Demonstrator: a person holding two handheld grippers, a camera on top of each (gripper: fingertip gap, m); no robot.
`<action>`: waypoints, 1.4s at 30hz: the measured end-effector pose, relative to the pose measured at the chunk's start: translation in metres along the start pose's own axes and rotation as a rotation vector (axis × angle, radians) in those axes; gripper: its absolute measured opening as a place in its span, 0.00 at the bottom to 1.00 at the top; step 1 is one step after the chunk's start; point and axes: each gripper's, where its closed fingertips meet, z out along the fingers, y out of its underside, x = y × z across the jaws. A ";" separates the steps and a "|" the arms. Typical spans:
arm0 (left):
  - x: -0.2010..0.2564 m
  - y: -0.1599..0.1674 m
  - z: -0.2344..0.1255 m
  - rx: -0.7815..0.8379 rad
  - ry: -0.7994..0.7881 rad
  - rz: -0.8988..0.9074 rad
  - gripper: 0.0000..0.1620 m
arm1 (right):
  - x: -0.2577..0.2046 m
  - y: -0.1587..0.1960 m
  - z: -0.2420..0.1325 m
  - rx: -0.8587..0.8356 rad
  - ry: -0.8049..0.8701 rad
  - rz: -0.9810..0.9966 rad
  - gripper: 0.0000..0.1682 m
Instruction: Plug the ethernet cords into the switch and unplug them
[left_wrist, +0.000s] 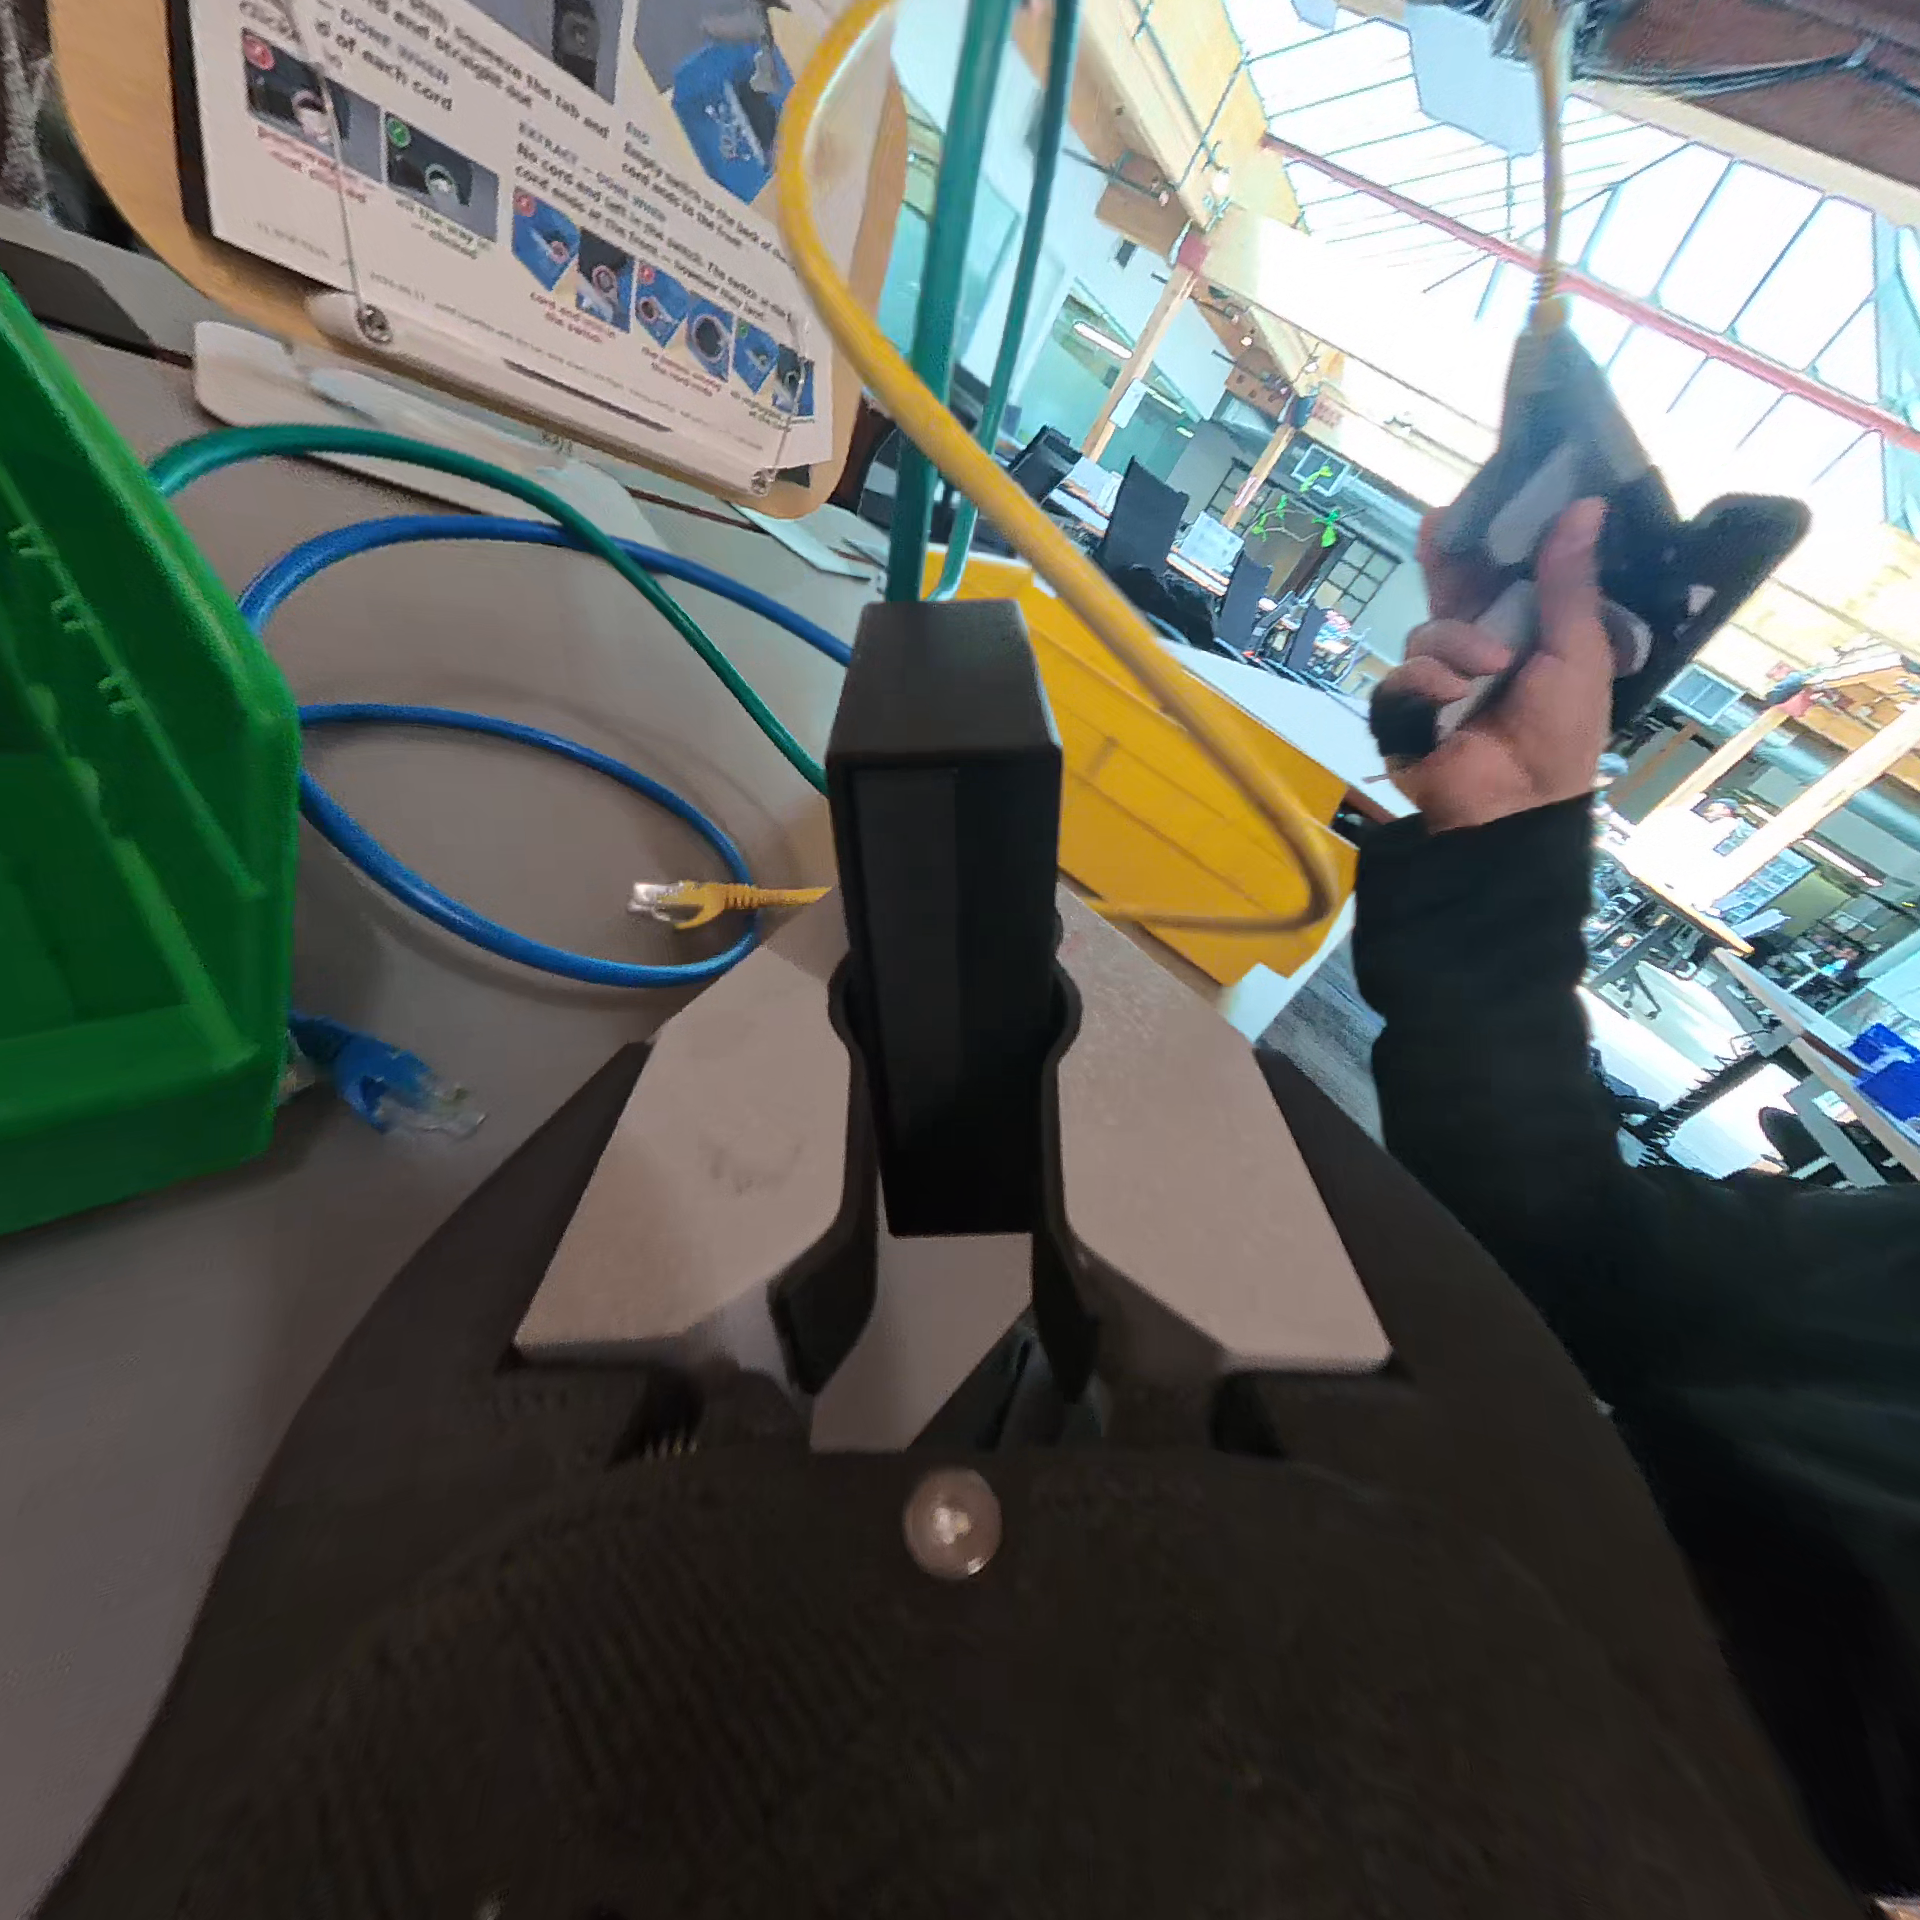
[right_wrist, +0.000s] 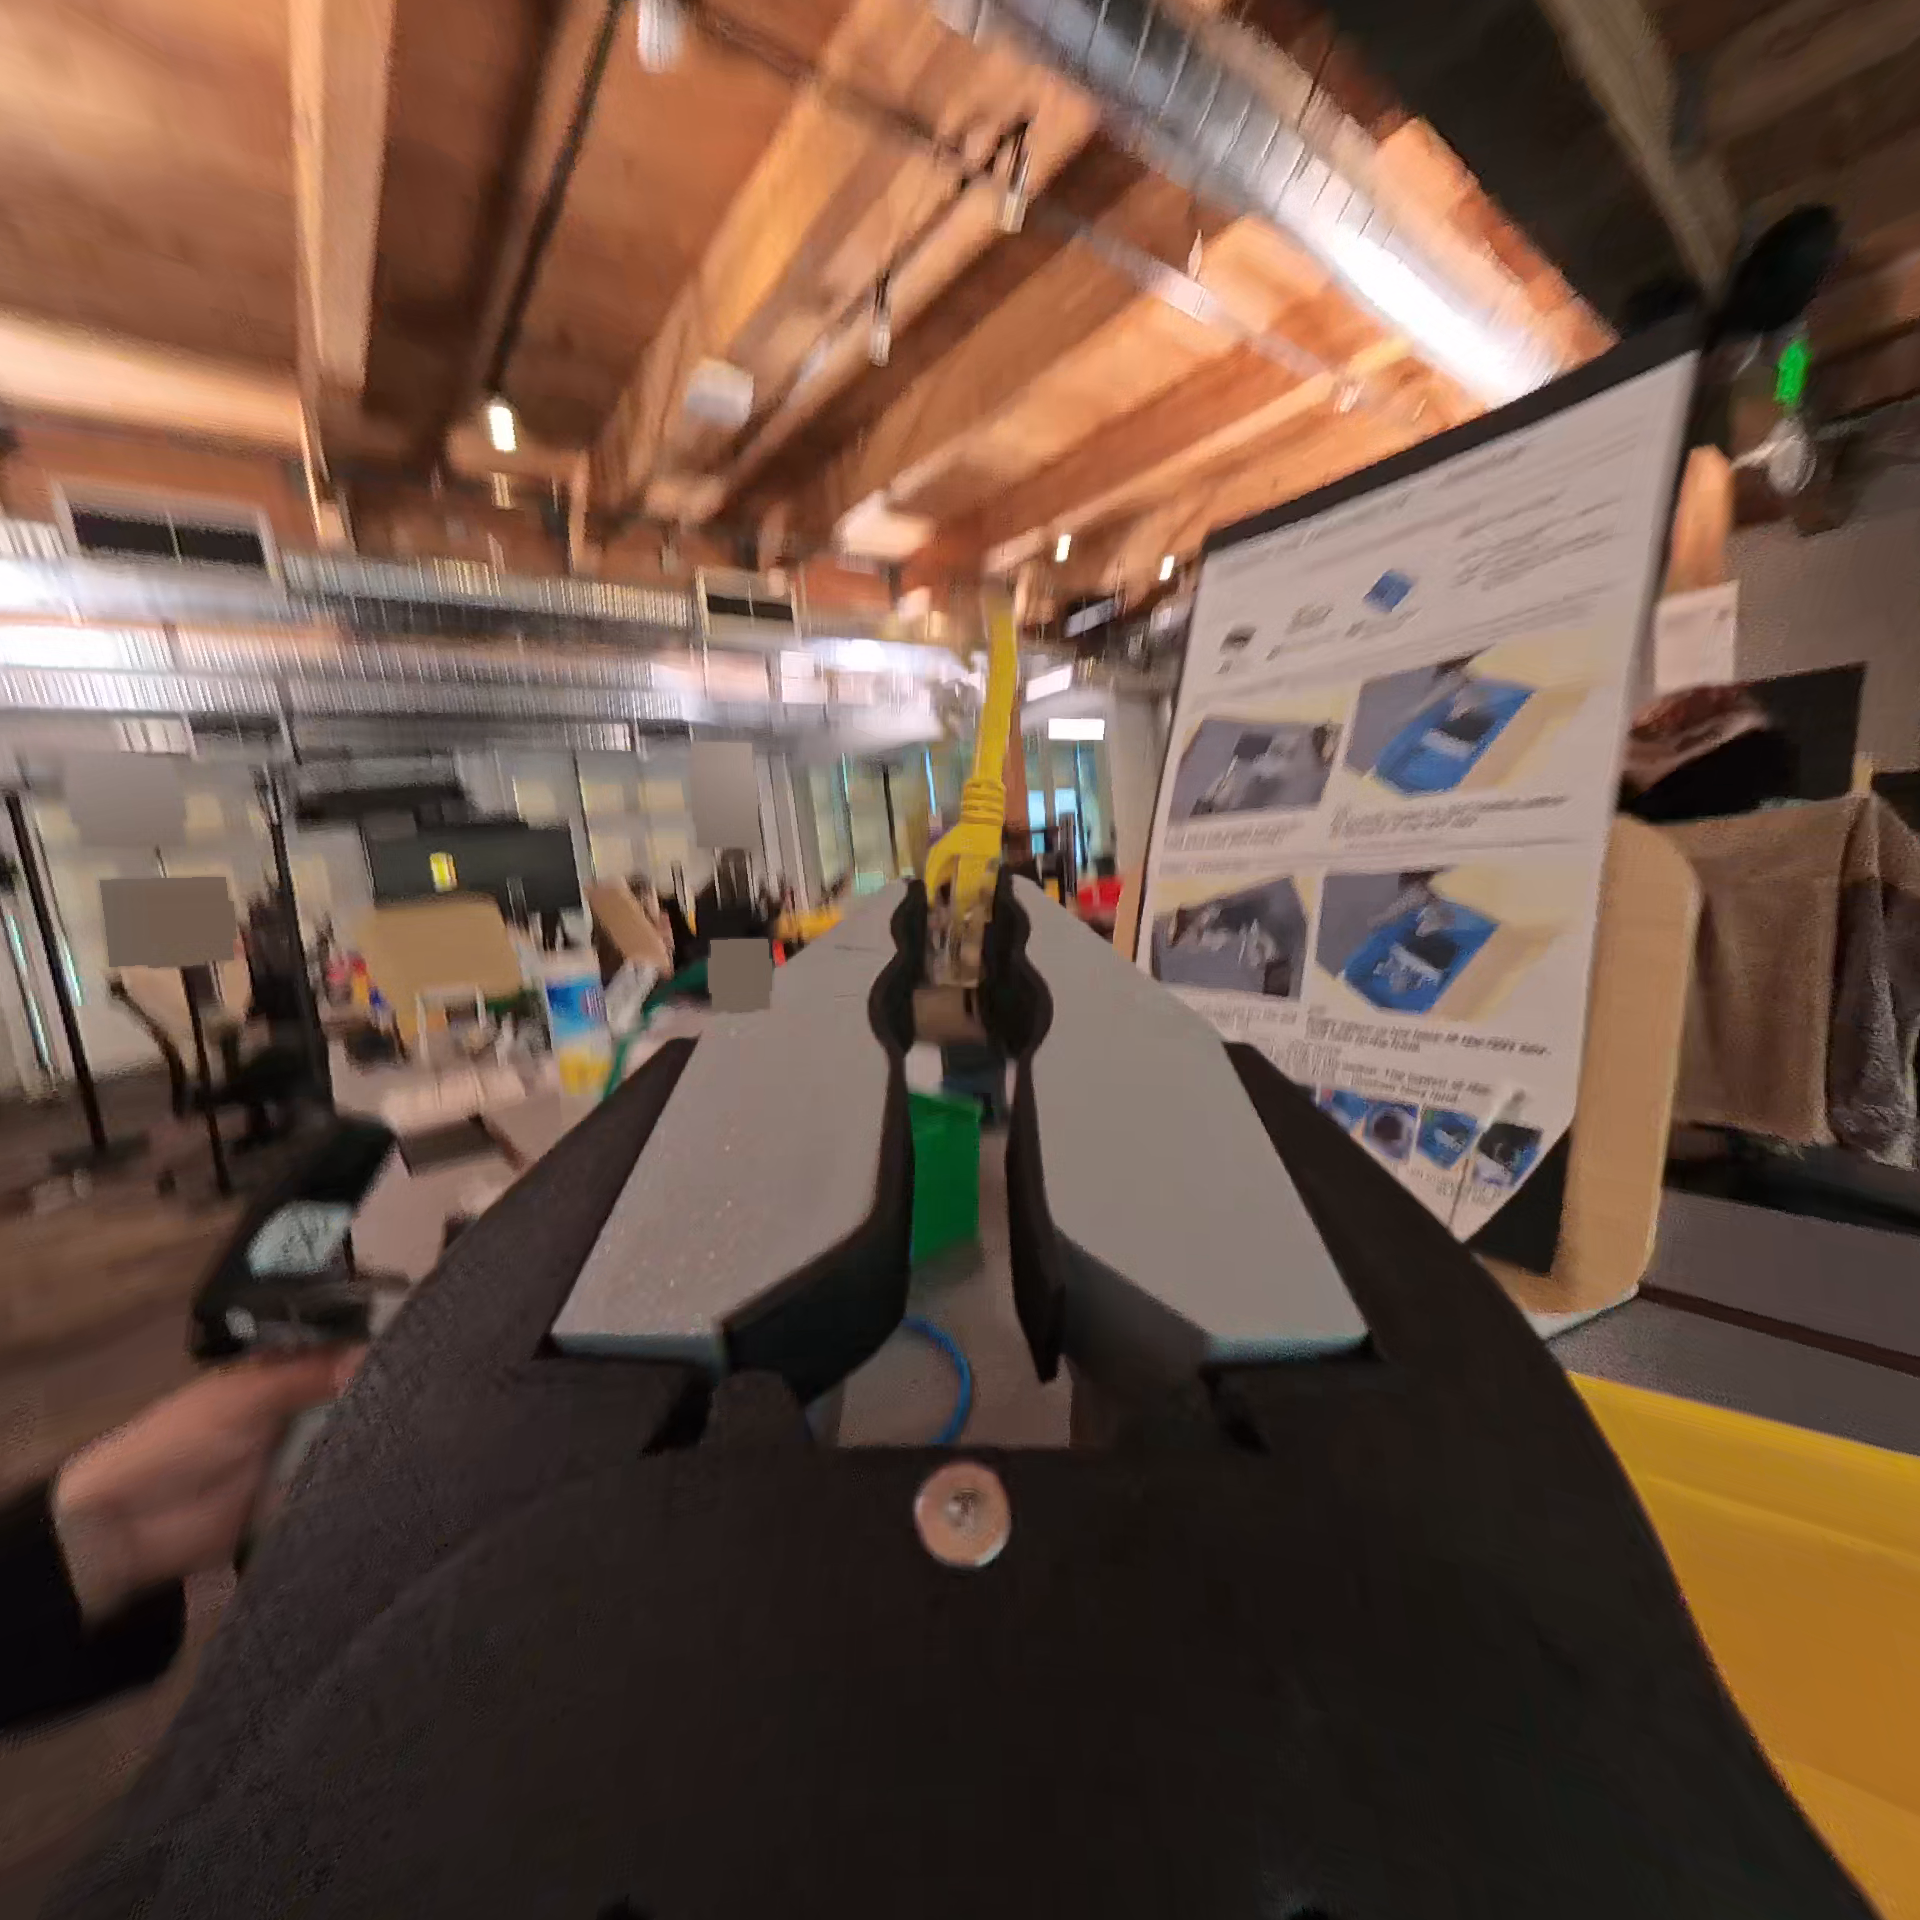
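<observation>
My left gripper (left_wrist: 956, 1018) is shut on the black switch (left_wrist: 945, 748) and holds it upright above the grey table (left_wrist: 468, 644). Green cord (left_wrist: 935, 312) rises in two strands from the switch's far end, where the ports are hidden. My right gripper (right_wrist: 961, 935) is shut on the plug (right_wrist: 966, 894) of the yellow cord (right_wrist: 997, 707), raised high and away from the switch. In the left wrist view it is at the upper right (left_wrist: 1548, 343), held by a hand. The yellow cord (left_wrist: 935, 416) loops down behind the switch. Its other plug (left_wrist: 675, 899) lies on the table.
A blue cord (left_wrist: 520, 935) lies coiled on the table, its plug (left_wrist: 395, 1081) beside a green bin (left_wrist: 125, 831) at the left. A yellow bin (left_wrist: 1143, 769) stands behind the switch. An instruction board (left_wrist: 499, 208) stands at the back. The table ends at the right. Spacing between my two grippers at the tips: around 35 cm.
</observation>
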 end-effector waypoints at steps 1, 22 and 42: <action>-0.004 0.001 0.000 -0.003 -0.011 -0.005 0.17 | 0.012 -0.021 -0.016 0.101 0.027 0.045 0.05; 0.032 0.038 0.029 -0.122 0.122 0.003 0.17 | 0.078 0.078 -0.043 -0.702 0.191 -0.243 0.03; 0.039 0.046 0.033 -0.161 0.122 0.058 0.17 | -0.108 0.201 -0.011 -1.051 -0.571 -0.418 0.04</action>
